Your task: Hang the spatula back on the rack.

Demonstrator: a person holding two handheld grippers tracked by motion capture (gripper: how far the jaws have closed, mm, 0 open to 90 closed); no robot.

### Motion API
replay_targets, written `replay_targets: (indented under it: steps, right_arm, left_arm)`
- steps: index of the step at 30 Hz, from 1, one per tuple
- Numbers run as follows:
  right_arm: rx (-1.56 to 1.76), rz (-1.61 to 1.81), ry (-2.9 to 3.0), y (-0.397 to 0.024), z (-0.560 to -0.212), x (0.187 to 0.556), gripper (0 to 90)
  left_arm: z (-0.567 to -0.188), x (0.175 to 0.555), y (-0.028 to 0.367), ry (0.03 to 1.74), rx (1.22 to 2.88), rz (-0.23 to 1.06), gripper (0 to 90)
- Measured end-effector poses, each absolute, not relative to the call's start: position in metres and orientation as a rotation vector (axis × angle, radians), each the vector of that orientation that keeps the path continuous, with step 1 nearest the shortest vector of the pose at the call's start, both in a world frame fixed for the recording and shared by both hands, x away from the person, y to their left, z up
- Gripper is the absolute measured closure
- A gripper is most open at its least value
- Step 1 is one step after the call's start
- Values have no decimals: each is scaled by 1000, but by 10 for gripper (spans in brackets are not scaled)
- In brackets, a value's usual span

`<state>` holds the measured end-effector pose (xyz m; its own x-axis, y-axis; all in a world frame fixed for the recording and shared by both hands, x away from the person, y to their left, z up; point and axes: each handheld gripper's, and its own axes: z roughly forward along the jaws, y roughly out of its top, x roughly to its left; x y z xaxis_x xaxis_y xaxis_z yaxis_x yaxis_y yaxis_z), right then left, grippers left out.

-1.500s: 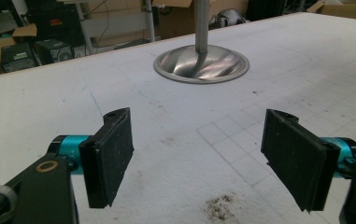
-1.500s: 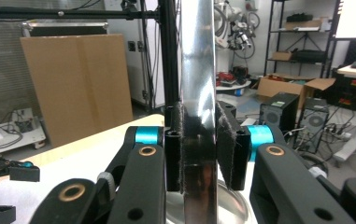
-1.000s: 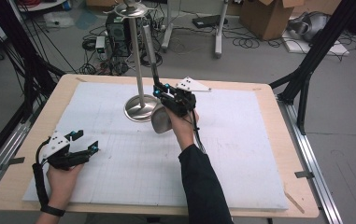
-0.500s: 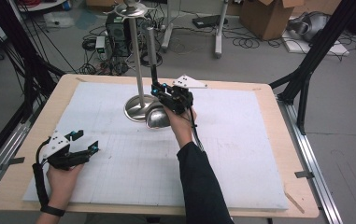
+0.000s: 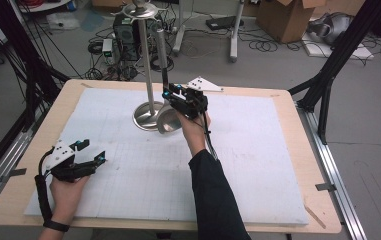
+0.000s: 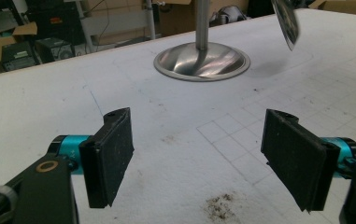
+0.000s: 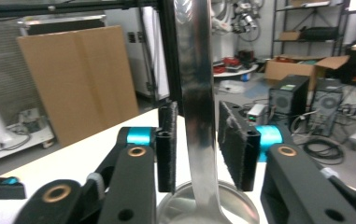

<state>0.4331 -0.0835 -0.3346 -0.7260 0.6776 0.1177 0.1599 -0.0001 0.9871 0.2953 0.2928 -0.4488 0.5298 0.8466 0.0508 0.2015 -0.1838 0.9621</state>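
A steel ladle (image 5: 167, 120) hangs upright over the white mat, its bowl low and its long handle (image 7: 196, 93) rising between the pads of my right gripper (image 5: 175, 97), which is shut on it. The bowl hovers just right of the round base (image 5: 145, 116) of a tall metal stand, whose pole (image 5: 148, 60) rises to a hooked top. In the left gripper view the base (image 6: 202, 60) lies ahead and the ladle bowl (image 6: 285, 21) floats at upper right. My left gripper (image 5: 90, 157) rests at the mat's front left, open with nothing between its pads (image 6: 110, 156).
A white gridded mat (image 5: 258, 150) covers most of the wooden table (image 5: 318, 150). Black frame posts (image 5: 328, 75) stand at the table's left and right sides. Computers, cables and a cardboard box (image 5: 288, 20) sit on the floor beyond the far edge.
My right gripper has carried the ladle slightly up and toward the stand, and the handle stands more upright. The left gripper has stayed put.
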Motion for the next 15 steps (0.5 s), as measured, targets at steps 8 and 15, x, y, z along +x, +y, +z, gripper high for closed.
replay_targets:
  steps: [8, 15]
  right_arm:
    - [842, 1741, 1886, -88, -327, 425, 530]
    - [798, 1716, 1924, -105, -321, 412, 400]
  left_arm:
    - [-449, 295, 293, 892, 1686, 743, 255]
    - [-449, 295, 292, 890, 1684, 742, 255]
